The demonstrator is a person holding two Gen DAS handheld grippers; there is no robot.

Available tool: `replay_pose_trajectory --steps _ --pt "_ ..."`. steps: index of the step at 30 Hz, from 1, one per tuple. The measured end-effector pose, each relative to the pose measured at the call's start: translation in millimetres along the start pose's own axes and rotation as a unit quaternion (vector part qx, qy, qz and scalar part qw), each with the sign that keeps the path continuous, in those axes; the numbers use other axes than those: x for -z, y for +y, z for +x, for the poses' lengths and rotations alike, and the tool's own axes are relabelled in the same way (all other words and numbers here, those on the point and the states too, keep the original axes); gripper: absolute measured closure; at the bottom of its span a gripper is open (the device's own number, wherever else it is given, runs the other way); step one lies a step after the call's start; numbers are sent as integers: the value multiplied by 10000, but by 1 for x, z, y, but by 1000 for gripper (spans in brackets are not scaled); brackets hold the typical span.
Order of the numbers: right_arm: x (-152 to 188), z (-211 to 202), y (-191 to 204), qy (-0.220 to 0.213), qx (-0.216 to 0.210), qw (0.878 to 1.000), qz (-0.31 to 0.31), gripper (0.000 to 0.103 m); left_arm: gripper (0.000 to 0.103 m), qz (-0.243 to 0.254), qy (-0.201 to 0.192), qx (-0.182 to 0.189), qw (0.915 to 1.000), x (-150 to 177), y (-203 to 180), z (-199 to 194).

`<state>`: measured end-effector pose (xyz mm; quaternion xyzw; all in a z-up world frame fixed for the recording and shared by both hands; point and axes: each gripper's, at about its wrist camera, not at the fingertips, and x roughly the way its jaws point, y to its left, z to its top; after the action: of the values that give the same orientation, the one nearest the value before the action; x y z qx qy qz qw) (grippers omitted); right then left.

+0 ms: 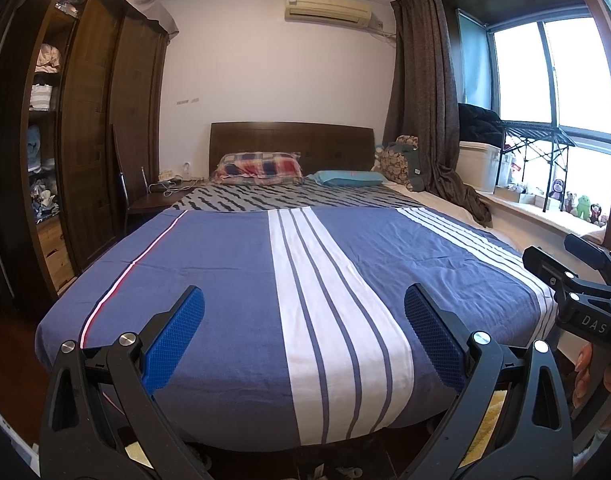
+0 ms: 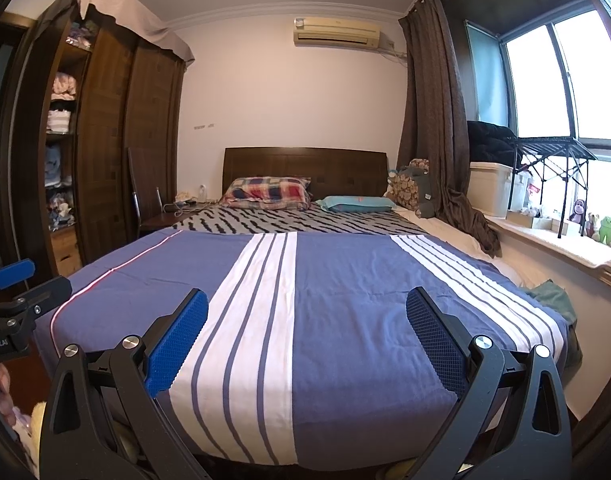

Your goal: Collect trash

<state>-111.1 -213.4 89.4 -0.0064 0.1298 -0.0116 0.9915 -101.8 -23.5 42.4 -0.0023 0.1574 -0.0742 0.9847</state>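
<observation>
Both tools are held above the foot of the bed (image 1: 233, 272), facing the headboard (image 1: 291, 138).

Left tool (image 1: 304, 340): fingers spread wide, blue pads (image 1: 173, 344) facing each other, nothing between them. Its frame sits over the blue striped blanket (image 1: 209, 280).

Right tool (image 2: 307, 342): fingers spread wide, nothing between them. In the left wrist view its black body appears at the right edge, just beside the bed's corner.

Task item: no trash can be identified on the bed surface in either view. A crumpled green cloth (image 2: 553, 298) lies at the right edge of the bed, touching the blanket border; whether it counts as trash cannot be told. Small pale objects on the floor under the foot of the bed are too blurred to identify.

Surroundings:
- A plaid pillow (image 1: 259, 166) and a teal pillow (image 1: 349, 178) lie at the headboard, side by side.
- A zebra-pattern sheet (image 1: 289, 196) covers the bed between the pillows and the blanket.
- A wooden wardrobe (image 1: 101, 120) stands left of the bed, with folded clothes on open shelves.
- A brown curtain (image 1: 425, 100) hangs right of the bed, its lower end draped on the windowsill (image 2: 545, 236).
- Small plush toys (image 2: 601, 228) stand on the windowsill.
- An air conditioner (image 1: 327, 8) is mounted above the headboard.
</observation>
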Motion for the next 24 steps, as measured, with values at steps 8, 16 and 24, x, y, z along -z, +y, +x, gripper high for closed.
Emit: replay_pose_trajectory --steps 8,16,24 --pt "1 0 0 15 19 10000 24 4 8 -173 -15 -75 9998 -1 2 -2" --pt "1 0 0 32 21 10000 40 4 8 -120 -25 -89 9999 -1 -2 -2" --pt "2 0 0 41 23 10000 52 4 8 -103 67 -84 9999 -2 -2 -1"
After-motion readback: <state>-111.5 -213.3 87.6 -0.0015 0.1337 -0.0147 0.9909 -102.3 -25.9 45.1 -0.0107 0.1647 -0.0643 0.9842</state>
